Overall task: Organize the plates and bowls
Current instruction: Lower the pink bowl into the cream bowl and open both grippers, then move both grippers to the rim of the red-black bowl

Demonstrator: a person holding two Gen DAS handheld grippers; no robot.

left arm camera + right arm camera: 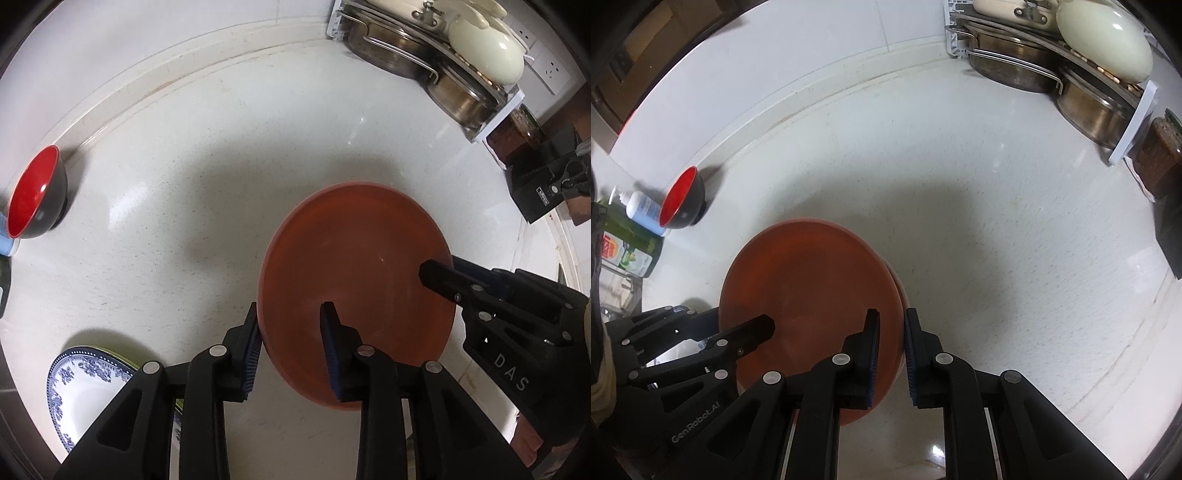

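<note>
Your right gripper (pixel 890 354) has its jaws clamped narrow on the right rim of the orange plate (pixel 809 291), which sits tilted over the white surface (pixel 997 229). Your left gripper (pixel 291 347) straddles the plate's left rim, jaws a little apart; 1 pad (pixel 253 354) sits at the outer edge, but you cannot tell if both press. A red-and-black bowl (pixel 35 194) stands far left by the wall. A blue-patterned plate (pixel 88 384) lies near left. Steel pans (pixel 1015 62) fill the rack at the back right.
</note>
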